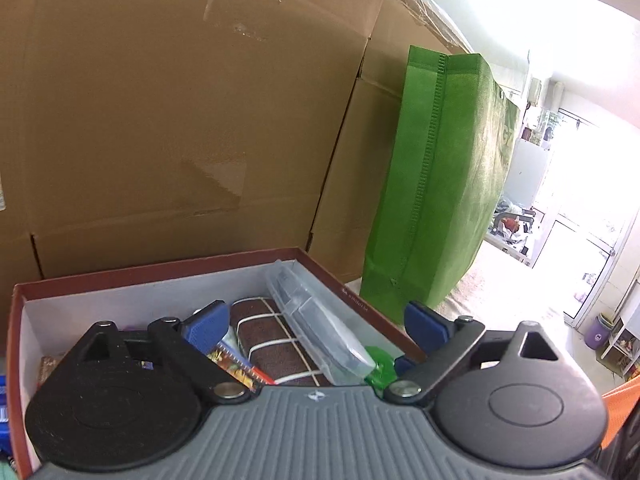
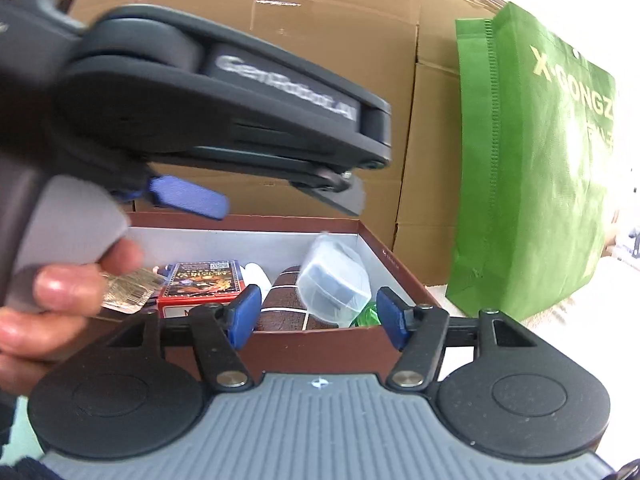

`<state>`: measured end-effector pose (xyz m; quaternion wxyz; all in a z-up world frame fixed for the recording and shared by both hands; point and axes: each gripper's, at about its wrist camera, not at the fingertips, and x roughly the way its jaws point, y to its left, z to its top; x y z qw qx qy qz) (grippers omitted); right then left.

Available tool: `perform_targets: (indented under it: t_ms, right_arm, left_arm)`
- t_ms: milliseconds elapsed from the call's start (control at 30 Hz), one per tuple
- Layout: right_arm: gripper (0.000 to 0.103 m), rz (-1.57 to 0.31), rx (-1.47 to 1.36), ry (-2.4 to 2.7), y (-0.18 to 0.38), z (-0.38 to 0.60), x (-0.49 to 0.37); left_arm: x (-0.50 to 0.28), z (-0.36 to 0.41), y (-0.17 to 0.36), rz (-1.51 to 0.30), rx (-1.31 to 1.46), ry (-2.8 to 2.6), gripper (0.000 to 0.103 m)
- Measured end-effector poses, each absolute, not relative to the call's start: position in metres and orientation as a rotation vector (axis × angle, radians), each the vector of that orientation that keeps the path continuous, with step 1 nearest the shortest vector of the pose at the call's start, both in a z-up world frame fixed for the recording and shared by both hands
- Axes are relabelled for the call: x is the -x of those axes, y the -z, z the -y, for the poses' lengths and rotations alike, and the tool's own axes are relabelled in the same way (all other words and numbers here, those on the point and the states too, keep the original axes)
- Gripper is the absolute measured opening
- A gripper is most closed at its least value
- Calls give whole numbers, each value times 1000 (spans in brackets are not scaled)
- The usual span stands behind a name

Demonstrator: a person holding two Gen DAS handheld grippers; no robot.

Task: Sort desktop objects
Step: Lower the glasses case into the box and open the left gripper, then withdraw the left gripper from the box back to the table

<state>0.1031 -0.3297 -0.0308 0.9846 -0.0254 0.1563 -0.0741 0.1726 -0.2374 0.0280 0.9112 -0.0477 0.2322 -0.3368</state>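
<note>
A brown box with a white inside [image 1: 320,270] [image 2: 280,346] holds a brown cloth roll tied with white cord [image 1: 276,340] [image 2: 286,298], a clear plastic case [image 1: 316,324] [image 2: 334,282], a red card pack [image 2: 202,284] [image 1: 236,366], a green item [image 1: 380,364] [image 2: 366,316] and a foil packet [image 2: 126,290]. My left gripper [image 1: 316,330] is open and empty above the box; it also shows blurred in the right wrist view [image 2: 256,200]. My right gripper [image 2: 318,316] is open and empty at the box's near wall.
Large cardboard cartons [image 1: 180,120] [image 2: 320,40] stand right behind the box. A green fabric bag [image 1: 440,184] [image 2: 532,168] stands to the right. A hand [image 2: 60,312] holds the left gripper at the left. A bright room and door lie far right [image 1: 580,220].
</note>
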Motion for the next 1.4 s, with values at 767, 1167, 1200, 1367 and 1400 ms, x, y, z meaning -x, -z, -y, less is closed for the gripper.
perform_targets:
  t_ms: [767, 1167, 1200, 1367, 1400]
  right_arm:
    - [90, -345, 73, 102, 25, 290, -64]
    - [91, -387, 113, 13, 29, 257, -56]
    - [91, -389, 115, -1, 29, 255, -55]
    - [90, -407, 128, -72, 33, 237, -54]
    - [90, -415, 129, -90, 34, 233, -55]
  left_arm:
    - [-118, 177, -12, -588, 169, 511, 99]
    - [-94, 144, -9, -557, 151, 443, 99]
    - [-91, 140, -7, -557, 154, 446, 99]
    - [-79, 108, 8, -589, 193, 399, 99]
    - [-78, 101, 11, -598, 202, 384, 99]
